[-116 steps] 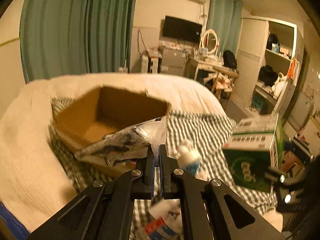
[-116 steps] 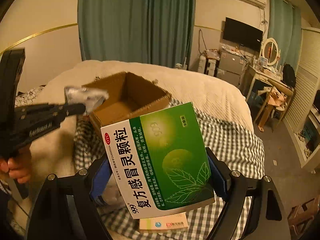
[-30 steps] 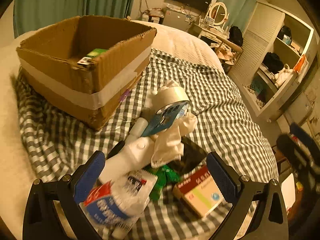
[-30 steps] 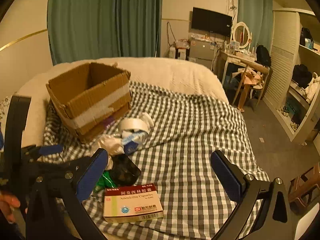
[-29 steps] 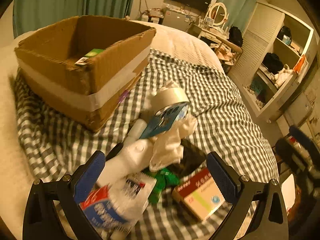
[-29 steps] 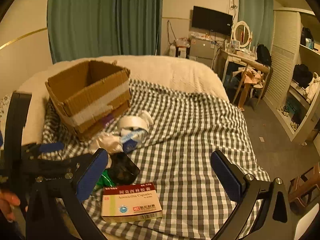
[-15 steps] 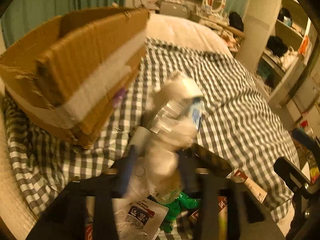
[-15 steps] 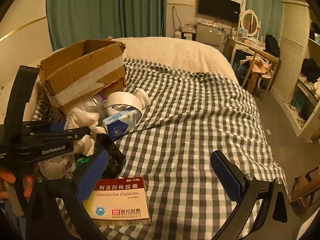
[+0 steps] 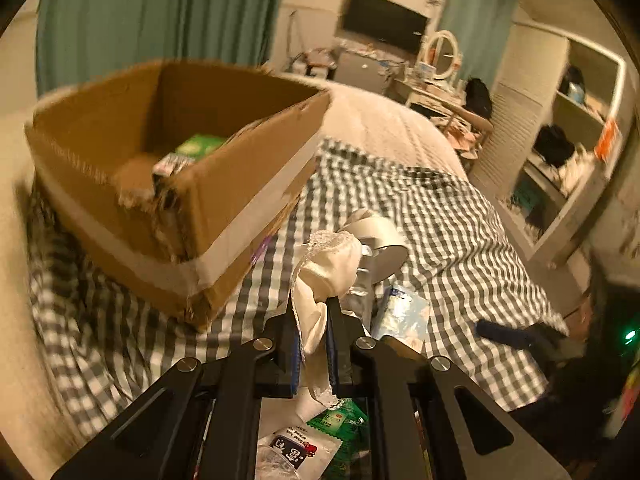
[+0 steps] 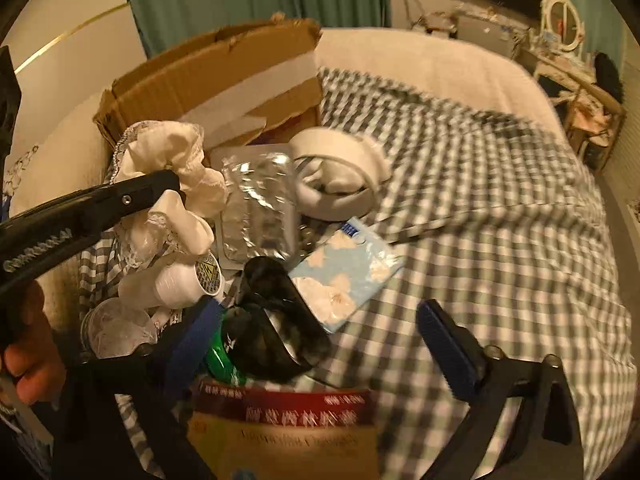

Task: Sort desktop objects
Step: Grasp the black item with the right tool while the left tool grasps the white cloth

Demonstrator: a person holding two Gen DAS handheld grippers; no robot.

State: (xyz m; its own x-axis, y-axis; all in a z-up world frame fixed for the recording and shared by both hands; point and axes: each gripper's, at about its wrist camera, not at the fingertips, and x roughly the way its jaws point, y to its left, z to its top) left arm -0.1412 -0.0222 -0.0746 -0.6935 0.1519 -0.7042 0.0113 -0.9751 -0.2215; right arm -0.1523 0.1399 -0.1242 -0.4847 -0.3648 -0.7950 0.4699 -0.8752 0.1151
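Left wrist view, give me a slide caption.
Left gripper pinches a white lace cloth beside the cardboard box.

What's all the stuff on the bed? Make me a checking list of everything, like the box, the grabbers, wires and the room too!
Surface: checked cloth spread over a bed.
Job's things: cardboard box with a green packet inside; white cloth pinched by the left gripper.
Clutter: tape roll, foil blister pack, tissue pack, white bottle, dark glasses, red medicine box.
Grippers: left shut on the cloth; right gripper open above the pile.
Cables: nothing seen.
Surroundings: green curtains, television, round mirror, shelves.
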